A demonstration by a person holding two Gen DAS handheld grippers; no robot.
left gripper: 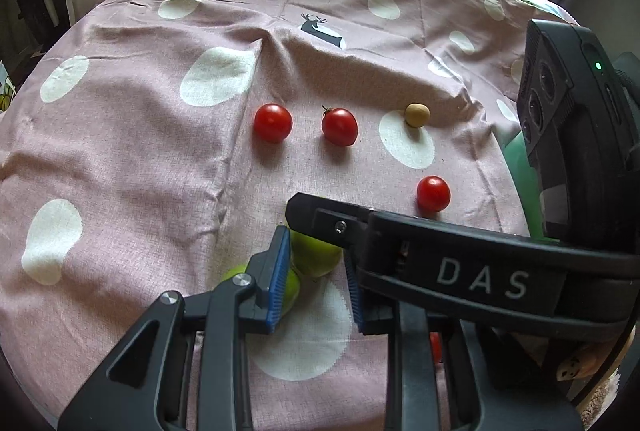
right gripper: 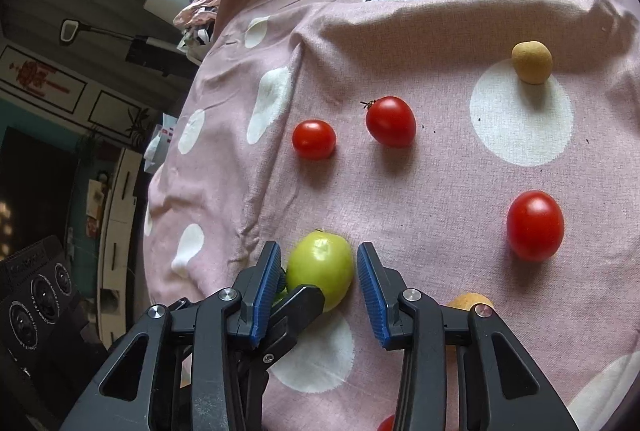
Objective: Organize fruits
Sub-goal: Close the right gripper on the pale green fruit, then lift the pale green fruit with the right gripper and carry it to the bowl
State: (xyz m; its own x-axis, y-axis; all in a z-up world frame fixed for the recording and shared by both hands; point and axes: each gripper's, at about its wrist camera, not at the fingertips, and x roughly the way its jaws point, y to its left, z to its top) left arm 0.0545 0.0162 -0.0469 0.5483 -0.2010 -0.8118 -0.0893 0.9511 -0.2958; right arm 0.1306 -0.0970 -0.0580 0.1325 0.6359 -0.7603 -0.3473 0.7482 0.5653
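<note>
Your right gripper [right gripper: 318, 293] straddles a green fruit [right gripper: 322, 269] on the pink spotted cloth [right gripper: 440, 171]; its jaws stand narrow around the fruit, with slivers of gap at both blue pads, so they are not pressing it. Your left gripper [left gripper: 316, 291] has its jaws nearly closed, nothing caught between the pads; the green fruit [left gripper: 316, 255] lies just beyond their tips. A second green fruit [left gripper: 290, 289] peeks out behind the left pad. Three red tomatoes [right gripper: 314, 139] [right gripper: 391, 121] [right gripper: 535, 225] lie apart farther up the cloth, and a tan round fruit [right gripper: 532, 62] sits at the edge of a white spot.
</note>
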